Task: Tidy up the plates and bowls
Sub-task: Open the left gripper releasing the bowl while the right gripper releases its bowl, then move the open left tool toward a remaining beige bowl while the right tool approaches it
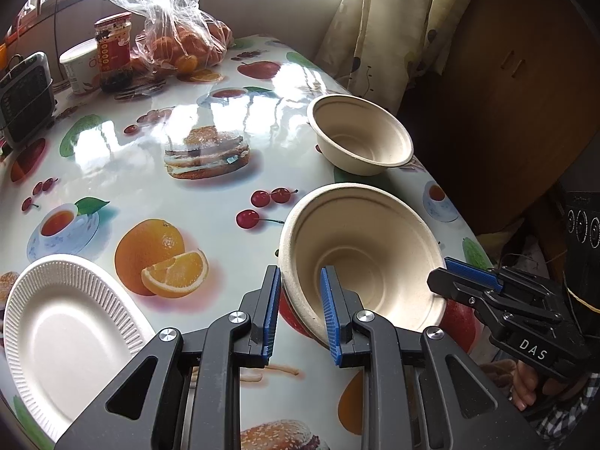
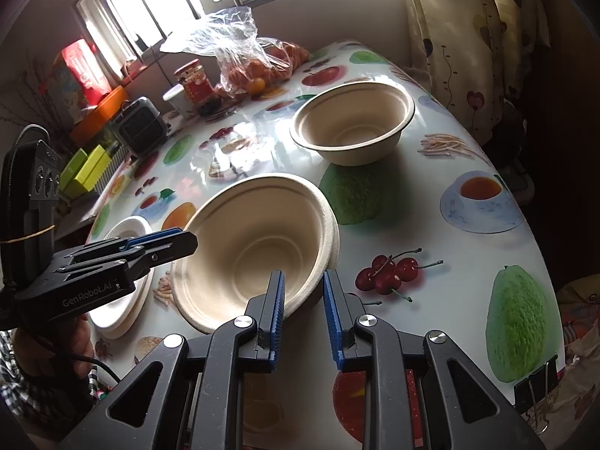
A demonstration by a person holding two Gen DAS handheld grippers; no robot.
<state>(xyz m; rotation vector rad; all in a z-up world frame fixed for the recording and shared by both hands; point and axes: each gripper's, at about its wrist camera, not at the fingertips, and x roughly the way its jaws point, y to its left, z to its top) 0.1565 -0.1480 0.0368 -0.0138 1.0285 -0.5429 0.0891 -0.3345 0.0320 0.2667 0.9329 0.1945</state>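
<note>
You hold near bowl (image 1: 360, 255) by both sides: left gripper (image 1: 300, 300) pinches left rim, right gripper (image 2: 303, 300) pinches right rim. Bowl tilted above table (image 1: 157, 172). Step: stacking. Next: carry level, nest into far bowl (image 1: 362, 138).

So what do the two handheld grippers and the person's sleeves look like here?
Both are black, angular two-finger grippers with ribbed blue pads. The right gripper carries white "DAS" lettering; the left gripper reads "GenRobot.AI", with a black cable below and a rubber band around its upright black module. Checked black-and-white sleeves show at the wrists.
</note>
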